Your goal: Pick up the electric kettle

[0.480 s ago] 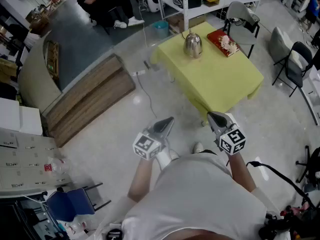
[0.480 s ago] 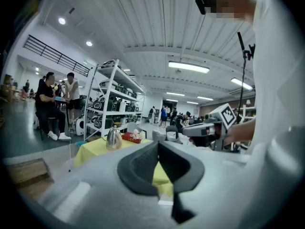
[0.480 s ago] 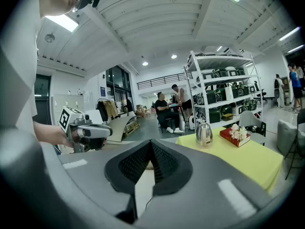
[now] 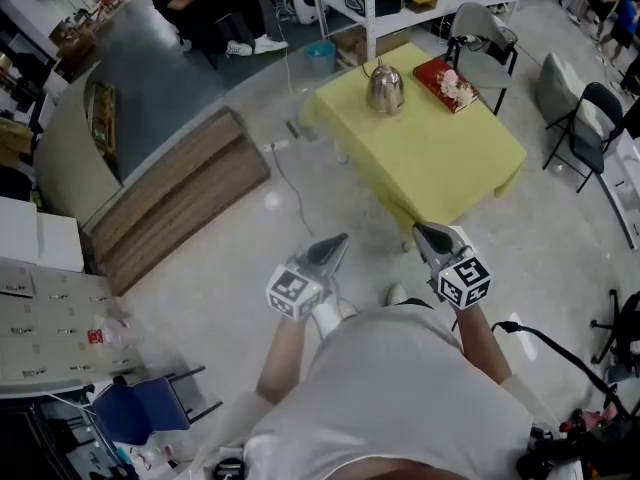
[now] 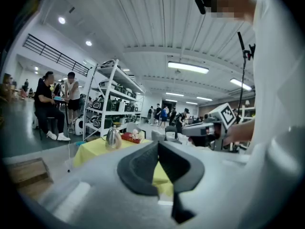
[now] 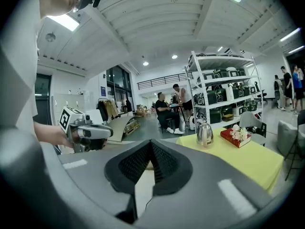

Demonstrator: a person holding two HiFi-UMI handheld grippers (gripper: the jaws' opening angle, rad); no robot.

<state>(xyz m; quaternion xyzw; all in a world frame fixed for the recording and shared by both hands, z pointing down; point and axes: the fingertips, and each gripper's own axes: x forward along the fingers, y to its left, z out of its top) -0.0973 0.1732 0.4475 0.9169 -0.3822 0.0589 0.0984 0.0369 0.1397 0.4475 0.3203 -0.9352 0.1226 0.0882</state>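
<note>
Both claws are closed and empty, left gripper [image 4: 336, 242] and right gripper [image 4: 424, 234] side by side near the person. The electric kettle [image 4: 385, 88] stands well beyond them at the yellow table's [image 4: 440, 168] far end, left of a red box [image 4: 447, 85].

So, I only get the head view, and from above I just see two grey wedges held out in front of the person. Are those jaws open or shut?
Observer: The left gripper view shows the left gripper shut. Its jaws meet at the tips with nothing between them.
Operator: And the other one?
Observer: The right gripper is shut and empty too, going by its own view.
Operator: What's overhead? My view only looks down.
Observer: A white ribbed ceiling with long strip lights.
</note>
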